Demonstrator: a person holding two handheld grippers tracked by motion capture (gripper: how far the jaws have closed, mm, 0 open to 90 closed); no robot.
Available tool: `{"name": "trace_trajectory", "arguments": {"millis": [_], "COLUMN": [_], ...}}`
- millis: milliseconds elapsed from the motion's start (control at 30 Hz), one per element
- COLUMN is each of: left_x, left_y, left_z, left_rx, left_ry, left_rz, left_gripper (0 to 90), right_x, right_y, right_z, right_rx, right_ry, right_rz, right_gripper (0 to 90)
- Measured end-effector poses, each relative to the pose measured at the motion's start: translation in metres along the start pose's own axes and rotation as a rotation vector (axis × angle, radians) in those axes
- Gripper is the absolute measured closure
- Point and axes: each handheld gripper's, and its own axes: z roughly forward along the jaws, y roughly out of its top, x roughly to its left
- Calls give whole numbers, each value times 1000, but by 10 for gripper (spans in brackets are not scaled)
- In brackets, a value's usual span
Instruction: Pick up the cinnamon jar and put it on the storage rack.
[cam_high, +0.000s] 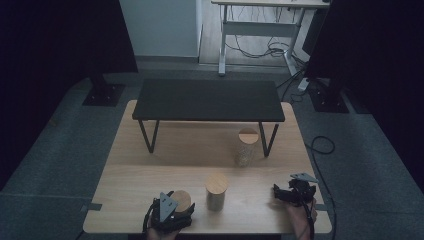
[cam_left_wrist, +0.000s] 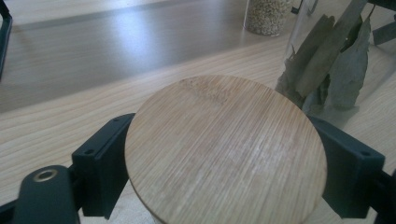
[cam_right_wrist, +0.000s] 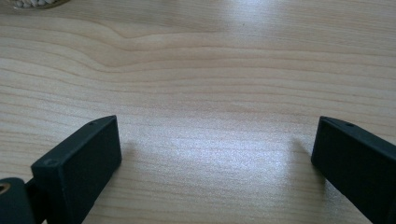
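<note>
A low jar with a round bamboo lid (cam_high: 182, 199) (cam_left_wrist: 224, 149) stands near the front left edge of the wooden table (cam_high: 150, 165). My left gripper (cam_high: 180, 206) (cam_left_wrist: 224, 163) reaches around it, and both black pads (cam_left_wrist: 105, 158) lie against the lid's rim, one on each side. At the front right my right gripper (cam_high: 276, 192) (cam_right_wrist: 215, 154) rests low over bare wood. Its jaws stand wide apart with nothing between them.
A taller bamboo-lidded glass jar of dried leaves (cam_high: 216, 191) (cam_left_wrist: 327, 60) stands just right of the held jar. A jar of pale grains (cam_high: 246, 147) (cam_left_wrist: 268, 14) sits farther back by a leg of the black low shelf (cam_high: 209, 100).
</note>
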Motion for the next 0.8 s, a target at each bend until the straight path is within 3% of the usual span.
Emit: {"name": "trace_trajectory", "arguments": {"millis": [267,800], "left_x": [1,4], "left_y": [-2,1], "left_z": [-2,-1], "left_rx": [6,15], "left_ry": [-3,-25], "left_rz": [-1,16], "left_gripper": [236,246], "right_x": [0,0], "right_y": [0,0], "right_z": [0,0], "right_rx": [0,0], "right_ry": [0,0], "right_rz": [0,0], "right_gripper": [9,9]}}
